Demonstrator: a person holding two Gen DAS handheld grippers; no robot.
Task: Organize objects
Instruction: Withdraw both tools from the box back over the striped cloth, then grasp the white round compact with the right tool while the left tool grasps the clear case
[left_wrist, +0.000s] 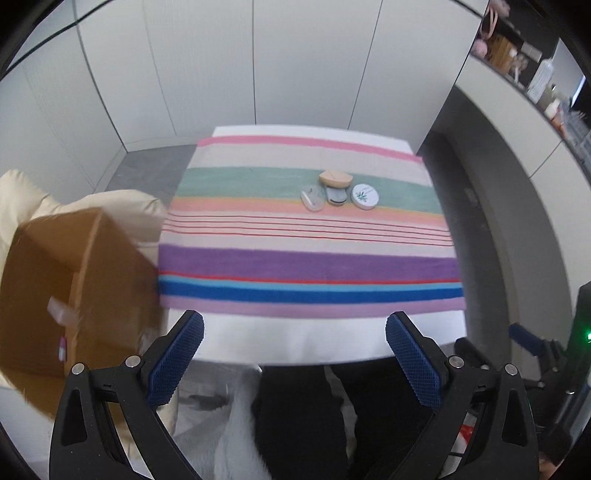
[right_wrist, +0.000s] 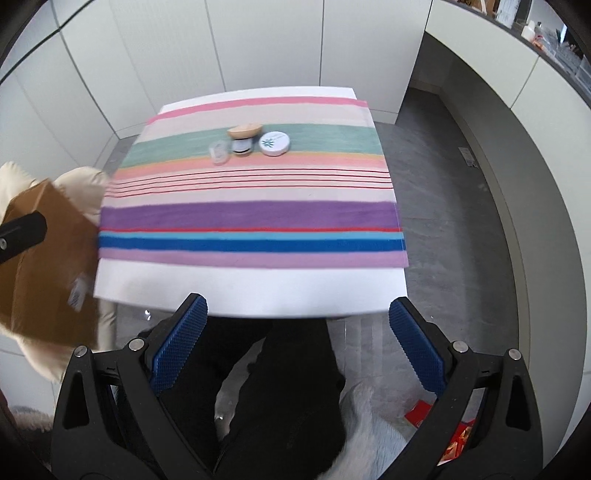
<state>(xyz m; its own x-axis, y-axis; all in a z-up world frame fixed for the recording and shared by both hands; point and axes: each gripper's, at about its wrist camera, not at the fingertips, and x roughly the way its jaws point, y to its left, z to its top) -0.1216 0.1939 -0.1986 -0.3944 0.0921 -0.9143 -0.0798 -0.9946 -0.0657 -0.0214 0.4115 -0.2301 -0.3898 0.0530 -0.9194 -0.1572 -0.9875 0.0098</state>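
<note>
A: Why are both held back off the near tabletop (right_wrist: 251, 295) edge?

B: Likely the start. The left gripper (left_wrist: 294, 354) and right gripper (right_wrist: 297, 341) both have jaws apart, holding nothing. The four small objects (right_wrist: 249, 144) cluster tight on the striped cloth's (right_wrist: 251, 214) green band, far side.

A: Room?

B: Plenty of bare cloth in front; a cardboard box (left_wrist: 74, 280) crowds the left edge.
</note>
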